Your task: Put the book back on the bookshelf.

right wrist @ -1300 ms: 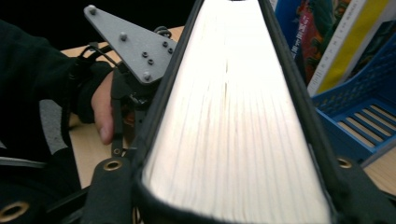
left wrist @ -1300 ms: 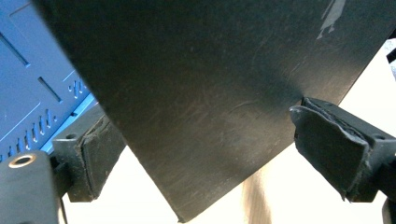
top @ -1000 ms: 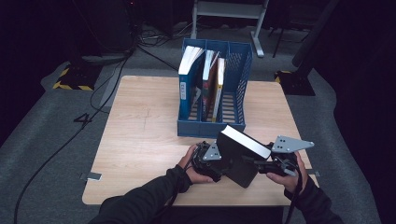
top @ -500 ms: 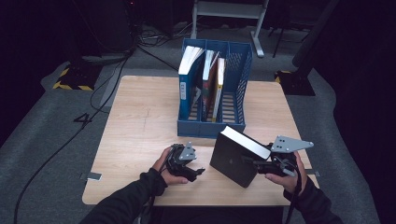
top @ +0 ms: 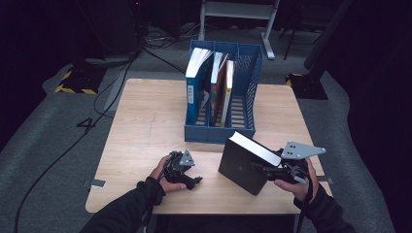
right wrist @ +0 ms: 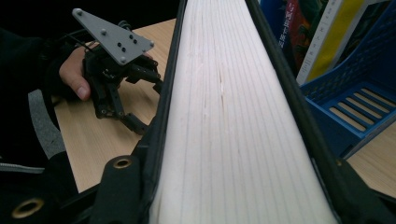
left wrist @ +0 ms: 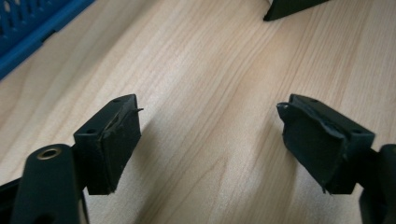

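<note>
A thick black hardcover book (top: pixel 243 162) stands tilted on the wooden table (top: pixel 145 121), one corner down and the pale page edge (right wrist: pixel 229 116) facing up. My right gripper (top: pixel 266 170) is shut on it, one jaw on each cover. My left gripper (top: pixel 194 180) lies low over the table, left of the book and apart from it. In the left gripper view its jaws (left wrist: pixel 210 140) stand open over bare wood; they have just closed slightly with nothing between them. The book's corner (left wrist: pixel 289 7) shows beyond them.
A blue file holder (top: pixel 221 133) stands mid-table just behind the book. Several upright books fill its left and middle slots; the right slot (top: pixel 240 109) looks empty. The table's front edge runs close under both hands.
My left gripper has drawn away from the black book to the left, and now rests apart from it. The right gripper still holds the book in the same place.
</note>
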`<state>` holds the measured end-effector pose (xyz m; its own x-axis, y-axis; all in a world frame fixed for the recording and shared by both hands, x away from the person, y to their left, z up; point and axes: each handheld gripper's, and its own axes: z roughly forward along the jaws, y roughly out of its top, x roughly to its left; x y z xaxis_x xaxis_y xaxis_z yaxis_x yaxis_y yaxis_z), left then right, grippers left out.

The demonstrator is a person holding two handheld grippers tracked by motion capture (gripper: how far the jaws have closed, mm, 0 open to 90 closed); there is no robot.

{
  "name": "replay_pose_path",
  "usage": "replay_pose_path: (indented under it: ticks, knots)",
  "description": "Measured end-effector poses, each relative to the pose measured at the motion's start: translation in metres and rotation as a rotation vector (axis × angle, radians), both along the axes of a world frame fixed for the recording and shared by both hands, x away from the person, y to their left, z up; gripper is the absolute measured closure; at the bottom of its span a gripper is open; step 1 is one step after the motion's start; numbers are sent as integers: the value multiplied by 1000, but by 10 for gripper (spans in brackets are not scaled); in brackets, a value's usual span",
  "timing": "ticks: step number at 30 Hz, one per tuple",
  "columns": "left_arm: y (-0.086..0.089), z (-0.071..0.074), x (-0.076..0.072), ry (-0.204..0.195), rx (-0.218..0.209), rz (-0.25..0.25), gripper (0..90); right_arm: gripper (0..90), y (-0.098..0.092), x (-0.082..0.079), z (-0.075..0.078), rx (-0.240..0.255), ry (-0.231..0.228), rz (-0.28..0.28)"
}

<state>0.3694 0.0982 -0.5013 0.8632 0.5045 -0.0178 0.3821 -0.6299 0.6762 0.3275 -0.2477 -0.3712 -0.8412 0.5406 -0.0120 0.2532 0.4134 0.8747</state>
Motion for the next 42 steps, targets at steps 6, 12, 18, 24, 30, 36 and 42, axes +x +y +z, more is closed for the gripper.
replay_pose_path:
  ticks: [6,12,18,24,30,36,42]
  knots:
    - [4,-2,3,-10,-15,0,167,509,-2,1,1,-8,-2,13]
    - [4,-2,4,-10,-13,-3,161,517,-4,4,2,-5,13,27]
    - [4,-2,4,-8,-12,-1,148,522,-5,5,9,-20,18,17]
    - [4,-2,4,-8,-12,-1,148,528,-12,4,15,-35,15,-2]
    - [3,-3,4,-7,-17,3,147,532,-21,0,22,-62,-6,-26]
    - [3,-3,4,-6,-16,-1,146,533,-26,-1,27,-84,-21,-49]
    - [3,-3,5,-7,-16,-2,145,534,-28,0,32,-89,-27,-59]
